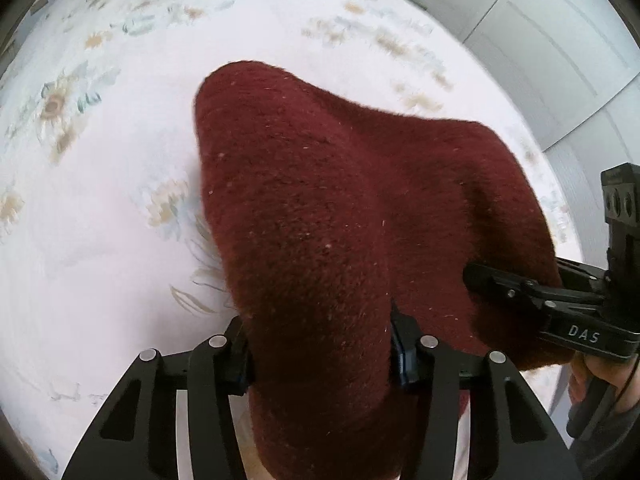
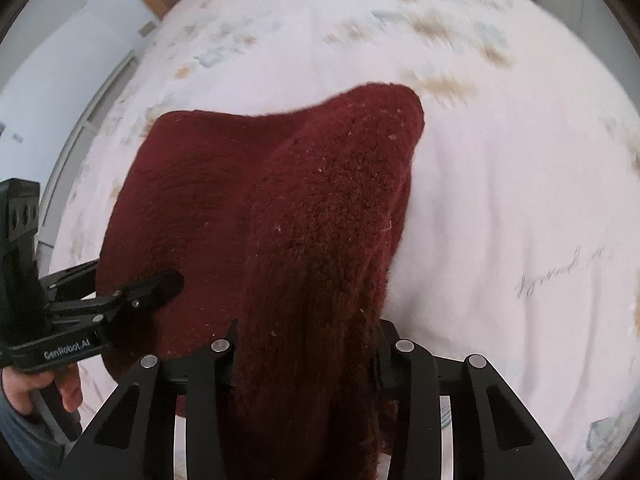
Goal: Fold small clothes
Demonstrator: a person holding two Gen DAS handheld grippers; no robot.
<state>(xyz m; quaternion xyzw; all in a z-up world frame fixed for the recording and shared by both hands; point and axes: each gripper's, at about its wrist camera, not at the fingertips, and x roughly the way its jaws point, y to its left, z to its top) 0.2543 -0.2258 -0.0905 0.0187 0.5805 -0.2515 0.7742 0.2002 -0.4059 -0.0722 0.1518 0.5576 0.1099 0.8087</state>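
While lifted above the white floral bedsheet (image 1: pixel 100 184), the dark red fuzzy knitted garment (image 1: pixel 320 208) is pinched by the left gripper (image 1: pixel 320 354) and right gripper (image 2: pixel 306 354), jaws clamped on its edge.

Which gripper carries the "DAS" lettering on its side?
The right gripper, seen at the right edge of the left wrist view, pinching the dark red fuzzy knit garment. The left gripper reads "GenRobot.AI" instead.

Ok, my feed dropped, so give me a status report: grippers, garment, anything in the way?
Left gripper shut on the red garment. Right gripper shut on it too. Garment raised over the floral bedsheet. Nothing in the way.
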